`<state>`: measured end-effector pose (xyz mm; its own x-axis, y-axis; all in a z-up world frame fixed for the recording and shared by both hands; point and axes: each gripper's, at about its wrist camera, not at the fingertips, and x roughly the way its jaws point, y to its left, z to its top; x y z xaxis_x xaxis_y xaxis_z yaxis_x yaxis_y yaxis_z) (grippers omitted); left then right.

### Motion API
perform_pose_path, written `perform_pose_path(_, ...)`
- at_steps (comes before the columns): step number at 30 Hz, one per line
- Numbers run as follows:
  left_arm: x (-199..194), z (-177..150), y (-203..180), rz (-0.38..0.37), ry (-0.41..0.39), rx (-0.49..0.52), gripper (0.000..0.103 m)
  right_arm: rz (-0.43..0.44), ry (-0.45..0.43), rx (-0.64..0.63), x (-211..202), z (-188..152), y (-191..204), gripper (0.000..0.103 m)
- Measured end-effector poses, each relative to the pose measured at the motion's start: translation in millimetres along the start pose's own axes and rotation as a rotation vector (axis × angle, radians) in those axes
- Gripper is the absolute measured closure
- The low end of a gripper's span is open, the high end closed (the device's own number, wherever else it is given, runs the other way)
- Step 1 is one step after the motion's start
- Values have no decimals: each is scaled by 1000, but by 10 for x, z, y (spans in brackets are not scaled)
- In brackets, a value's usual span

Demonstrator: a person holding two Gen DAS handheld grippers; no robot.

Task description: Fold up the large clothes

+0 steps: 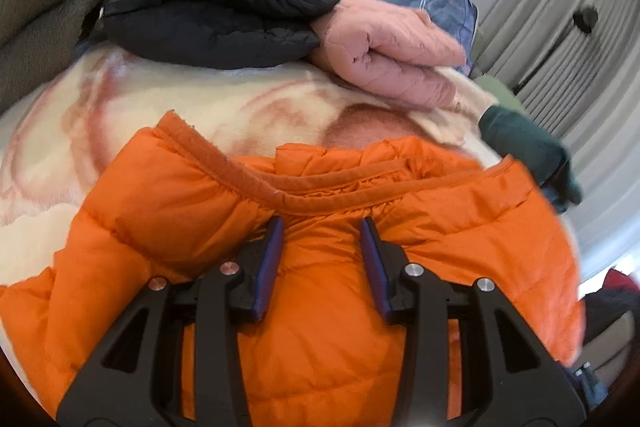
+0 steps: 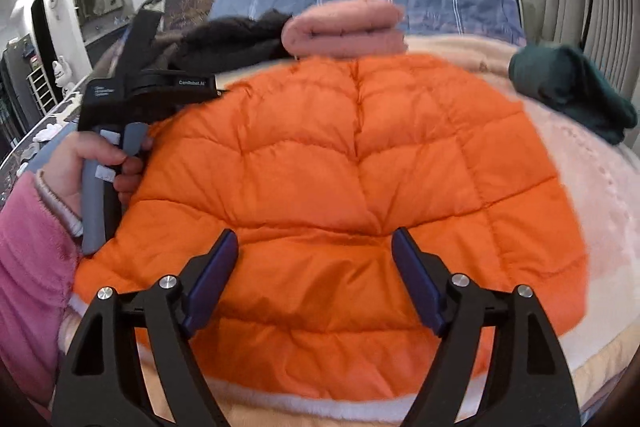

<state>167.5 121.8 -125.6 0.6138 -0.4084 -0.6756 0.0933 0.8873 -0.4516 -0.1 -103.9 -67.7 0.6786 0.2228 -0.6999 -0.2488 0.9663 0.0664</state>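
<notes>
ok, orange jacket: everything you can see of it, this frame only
The orange jacket is a puffy quilted coat with a shiny shell stitched into padded squares and a seam down the middle. It lies spread flat on the cream blanket, partly folded into a broad rounded shape. The left wrist view shows a fuzzy orange trim band along its collar edge. The left gripper hovers over that edge, and the right gripper over the near hem, both with jaws apart and no fabric pinched.
</notes>
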Motion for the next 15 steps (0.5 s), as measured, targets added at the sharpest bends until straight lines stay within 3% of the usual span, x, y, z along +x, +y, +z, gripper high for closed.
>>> perform_pose_path(4, -435, 87, 136, -53, -77, -55, 45, 23, -86, -179, -287, -67, 262, 24)
perform_pose_path(6, -708, 108, 232, 5, -130, -25, 35, 47, -106, -285, -370, -111, 448, 23)
perform_pose_path(8, -935, 76, 414, 78, -152, -18, 34, 62, -107, -354, -363, -115, 587, 23)
perform_pose_path(11, -1116, -38, 722, 86, -134, -81, 34, 57, -103, -328, -275, 51, 545, 23)
perform_pose_path(15, -1186, -344, 1004, 12, -49, -127, 32, 88, -74, -161, -66, 515, 179, 23)
